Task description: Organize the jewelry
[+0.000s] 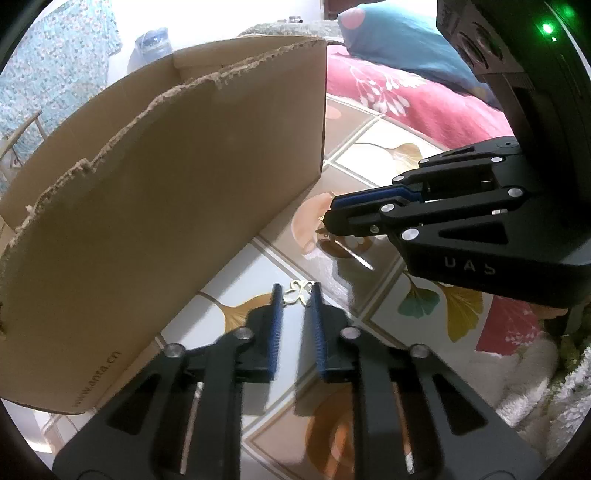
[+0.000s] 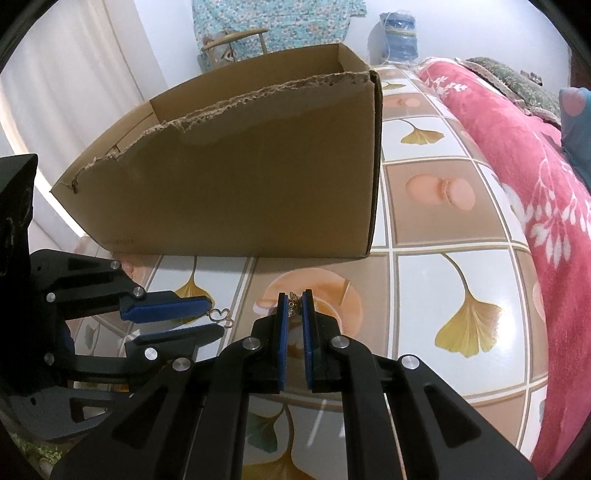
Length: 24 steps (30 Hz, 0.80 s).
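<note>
A gold wire butterfly charm (image 1: 298, 291) sits between the tips of my left gripper (image 1: 295, 293), whose blue pads touch it on both sides just above the patterned tabletop. From the right wrist view the left gripper (image 2: 214, 319) shows the same charm (image 2: 221, 316) at its tips. My right gripper (image 2: 294, 301) is shut on a small bronze butterfly charm (image 2: 294, 303). In the left wrist view the right gripper (image 1: 327, 223) holds that charm (image 1: 322, 232) low over the table. An open cardboard box (image 2: 236, 184) with a torn rim stands just behind both grippers.
The tabletop (image 2: 443, 288) has a glossy tile pattern of ginkgo leaves and macarons. A red floral blanket (image 2: 535, 184) lies along the right edge, with a blue pillow (image 1: 399, 44) behind. A chair (image 2: 236, 42) and a water jug (image 2: 400, 33) stand beyond the box.
</note>
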Available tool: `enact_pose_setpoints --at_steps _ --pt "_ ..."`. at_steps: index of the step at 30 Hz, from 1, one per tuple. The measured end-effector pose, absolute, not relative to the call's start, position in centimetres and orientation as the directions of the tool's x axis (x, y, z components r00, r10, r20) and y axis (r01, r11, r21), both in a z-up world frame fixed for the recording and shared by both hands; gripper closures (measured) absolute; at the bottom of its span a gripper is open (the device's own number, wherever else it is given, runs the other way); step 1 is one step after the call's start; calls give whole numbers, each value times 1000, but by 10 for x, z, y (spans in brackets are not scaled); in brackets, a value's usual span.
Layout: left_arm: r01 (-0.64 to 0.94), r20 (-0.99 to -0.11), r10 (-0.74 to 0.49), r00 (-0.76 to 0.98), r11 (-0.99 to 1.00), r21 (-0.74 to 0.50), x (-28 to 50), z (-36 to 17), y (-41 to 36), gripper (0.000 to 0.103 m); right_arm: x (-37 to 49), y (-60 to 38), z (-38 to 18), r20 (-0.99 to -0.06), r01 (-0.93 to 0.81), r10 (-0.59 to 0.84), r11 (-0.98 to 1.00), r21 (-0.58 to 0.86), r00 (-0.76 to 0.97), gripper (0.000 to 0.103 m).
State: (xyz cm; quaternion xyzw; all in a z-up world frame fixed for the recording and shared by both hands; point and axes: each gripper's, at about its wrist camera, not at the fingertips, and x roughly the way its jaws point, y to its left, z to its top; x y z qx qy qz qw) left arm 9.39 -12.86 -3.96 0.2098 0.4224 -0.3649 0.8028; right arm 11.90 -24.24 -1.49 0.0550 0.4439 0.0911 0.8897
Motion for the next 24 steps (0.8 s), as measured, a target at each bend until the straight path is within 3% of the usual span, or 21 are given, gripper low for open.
enact_pose_setpoints --at_steps 9,12,19,24 --pt "766 -829 -417 372 643 21 93 -36 -127 94 118 -244 -13 -778 -113 213 977 182 591 95" --pt "771 -824 -427 372 637 17 93 -35 -129 84 118 -244 -13 -777 -113 215 976 184 592 95" --pt "787 -831 -414 372 615 46 95 -41 -137 83 119 -245 -12 -775 -113 216 976 186 593 95" --pt "793 -832 -418 365 607 44 96 -41 -137 89 119 -245 -13 -775 -109 219 975 192 592 95"
